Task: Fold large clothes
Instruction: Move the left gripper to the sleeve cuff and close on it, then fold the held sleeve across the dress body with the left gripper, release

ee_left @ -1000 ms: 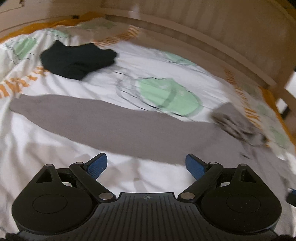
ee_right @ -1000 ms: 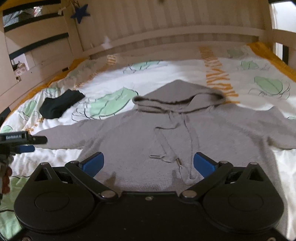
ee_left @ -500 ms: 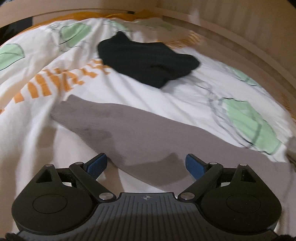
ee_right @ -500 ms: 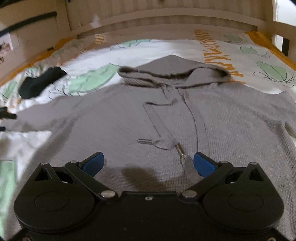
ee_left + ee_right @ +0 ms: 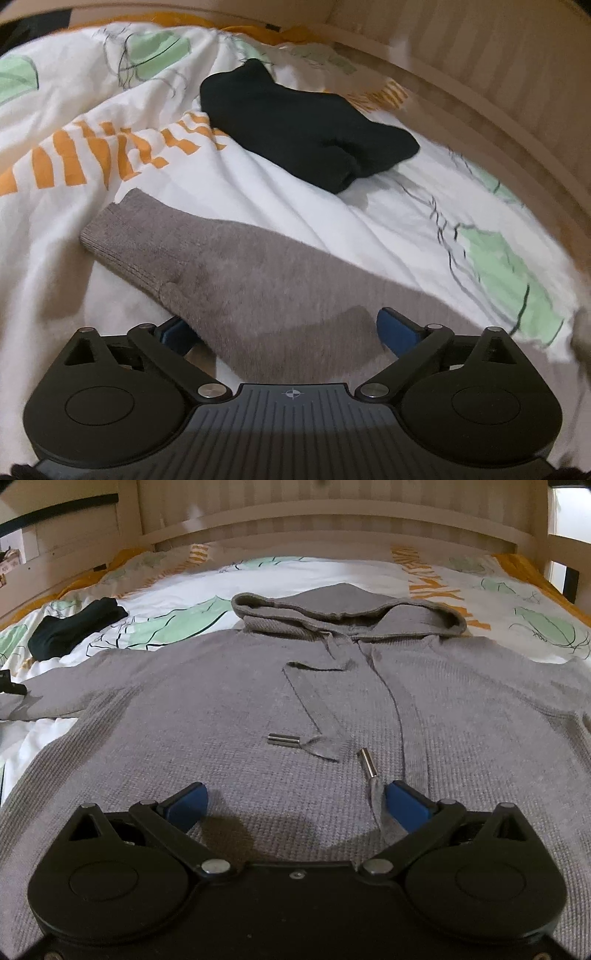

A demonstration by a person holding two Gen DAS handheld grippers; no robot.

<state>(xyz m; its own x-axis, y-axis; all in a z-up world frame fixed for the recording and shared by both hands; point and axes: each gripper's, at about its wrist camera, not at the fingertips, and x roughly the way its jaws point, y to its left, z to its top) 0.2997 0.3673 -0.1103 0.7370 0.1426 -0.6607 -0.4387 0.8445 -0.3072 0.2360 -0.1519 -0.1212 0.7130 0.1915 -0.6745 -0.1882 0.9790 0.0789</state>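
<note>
Both tongs gape, empty: left tongs [image 5: 280, 328] straddle the grey hoodie's sleeve [image 5: 221, 266], right tongs [image 5: 295, 805] over its chest. Folding not begun. Next: pinch sleeve, carry it across the body.

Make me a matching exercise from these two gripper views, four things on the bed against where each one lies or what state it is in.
Things:
1. sleeve cuff
2. black garment
3. hood
4. left gripper

Descriptions:
A. folded, lying apart from the hoodie
B. open, straddling the grey sleeve
C. ribbed, flat on the white sheet
D. flat above the drawstrings, towards the headboard

Pairs: 1-C, 2-A, 3-D, 4-B
</note>
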